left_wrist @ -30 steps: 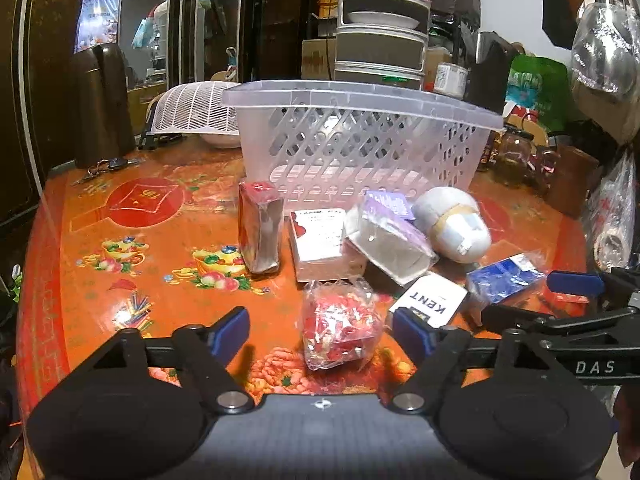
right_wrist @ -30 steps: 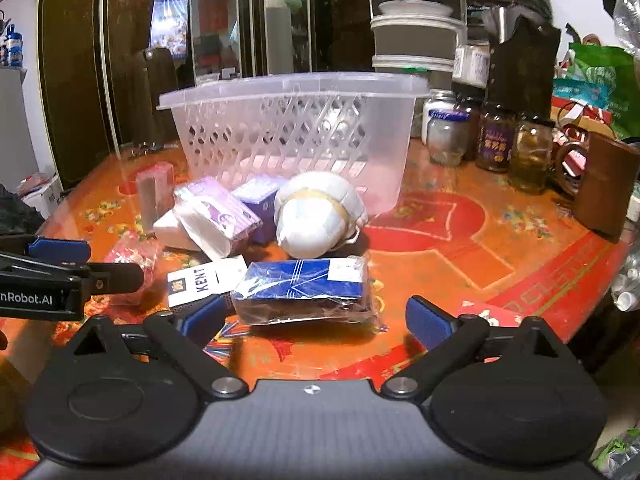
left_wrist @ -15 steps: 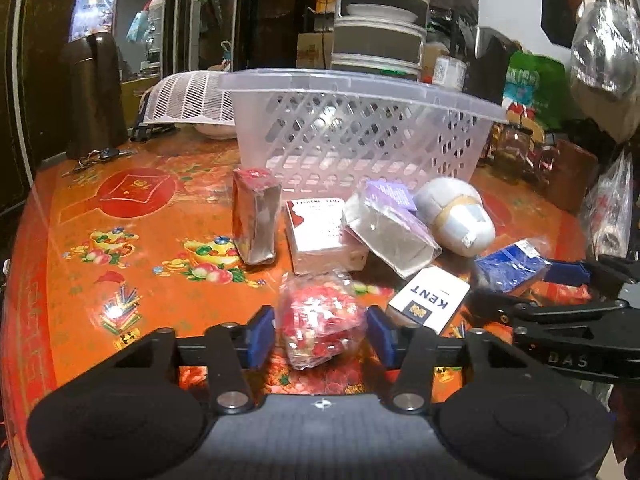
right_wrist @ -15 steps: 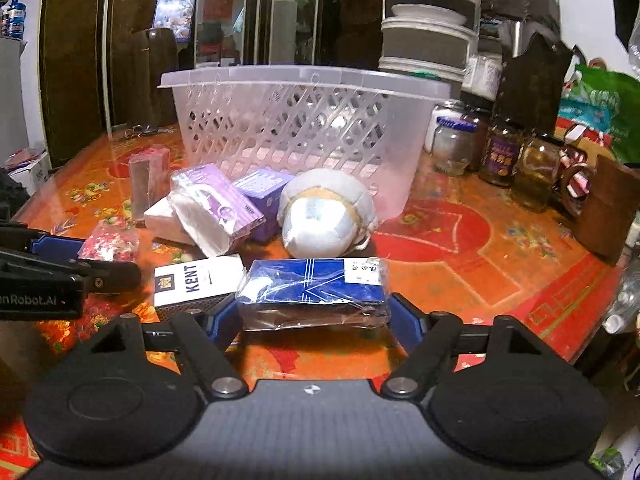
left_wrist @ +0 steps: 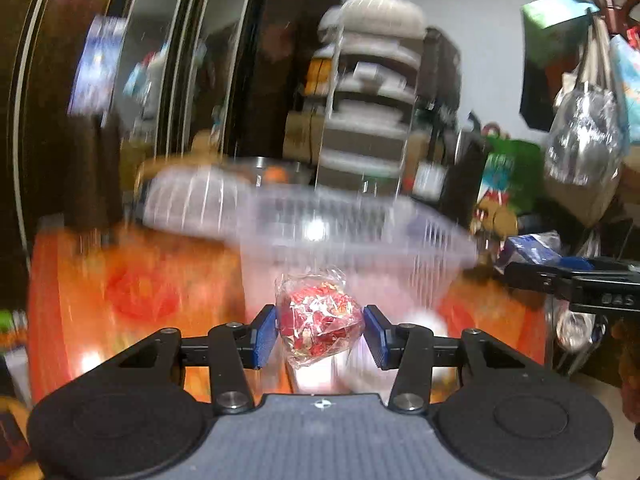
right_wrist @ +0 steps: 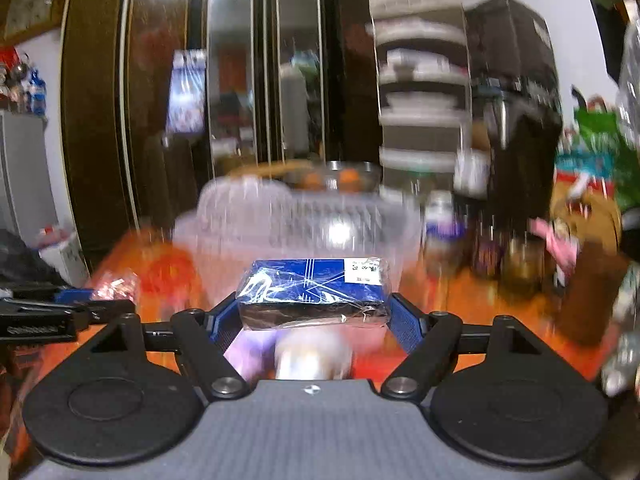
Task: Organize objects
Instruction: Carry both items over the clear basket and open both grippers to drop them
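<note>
Our left gripper point(left_wrist: 320, 330), which only bracketed the red candy bag point(left_wrist: 318, 322) a moment ago, now pinches it aloft before the basket point(left_wrist: 360, 216); our right gripper point(right_wrist: 314, 314) likewise has the blue box point(right_wrist: 314, 294) clamped and raised, both apparently heading basketward.

Both wrist cams look fwd along own fingers, raised over table point(left_wrist: 100, 280), facing close basket point(left_wrist: 360, 216); both views share basket & cabinet point(right_wrist: 240, 80).
</note>
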Demonstrator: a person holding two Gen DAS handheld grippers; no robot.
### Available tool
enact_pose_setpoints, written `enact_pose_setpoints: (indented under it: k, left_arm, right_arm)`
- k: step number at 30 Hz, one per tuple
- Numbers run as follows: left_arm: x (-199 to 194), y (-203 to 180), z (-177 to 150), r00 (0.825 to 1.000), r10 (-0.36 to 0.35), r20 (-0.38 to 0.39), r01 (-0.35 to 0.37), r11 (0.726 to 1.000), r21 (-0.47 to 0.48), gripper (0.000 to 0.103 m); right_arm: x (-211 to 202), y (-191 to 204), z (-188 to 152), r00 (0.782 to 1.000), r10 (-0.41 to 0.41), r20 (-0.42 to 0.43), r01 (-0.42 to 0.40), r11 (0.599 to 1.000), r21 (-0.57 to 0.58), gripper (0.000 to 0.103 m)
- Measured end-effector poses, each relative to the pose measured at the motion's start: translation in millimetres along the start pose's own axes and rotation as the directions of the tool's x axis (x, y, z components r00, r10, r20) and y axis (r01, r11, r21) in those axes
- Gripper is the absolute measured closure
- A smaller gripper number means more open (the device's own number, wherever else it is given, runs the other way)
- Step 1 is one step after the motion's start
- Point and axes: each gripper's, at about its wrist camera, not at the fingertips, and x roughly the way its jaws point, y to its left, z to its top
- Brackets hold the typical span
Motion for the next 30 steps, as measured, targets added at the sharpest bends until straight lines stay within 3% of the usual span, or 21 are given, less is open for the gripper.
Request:
enact_pose_setpoints:
  k: [2,4,8,12,15,25,30]
  left_arm:
    - [11,-2,35,0.999,-0.027,0.023,0.027,0.999,0.018,0.052]
    - [35,-5,66,0.999,-0.047,-0.001,0.047,0.999,0.02,0.052]
    - [116,-7,104,0.984,-0.046,-0.17,0.045,0.999,-0.011,0.053]
    - [179,-2,102,0.945,-0.014,-0.326,-0.003,0.999,-0.05,0.053]
    - [198,2,93,0.926,0.007,-0.377,-0.033,0.998,-0.061,0.053]
    - [214,6,83,0.907,0.04,-0.42,-0.061,0.997,-0.037,0.052]
    - [215,6,82,0.91,0.044,-0.412,-0.061,0.998,-0.029,0.051]
  right_arm:
    - [22,-1,26,1.0,-0.018,0.002,0.018,0.999,-0.035,0.024]
    - [55,-2,45,0.999,-0.026,-0.048,0.023,0.998,-0.055,0.024]
    - [134,-13,60,0.972,-0.049,-0.23,0.04,0.998,-0.047,0.024]
    - [176,-24,52,0.938,-0.016,-0.347,0.013,1.0,-0.011,0.024]
    - [188,-23,46,0.925,-0.032,-0.379,0.018,0.999,-0.042,0.024]
    - [201,-19,40,0.907,0.008,-0.421,-0.025,0.999,-0.035,0.024]
    - [203,-21,41,0.906,0.008,-0.422,-0.023,0.999,-0.029,0.023]
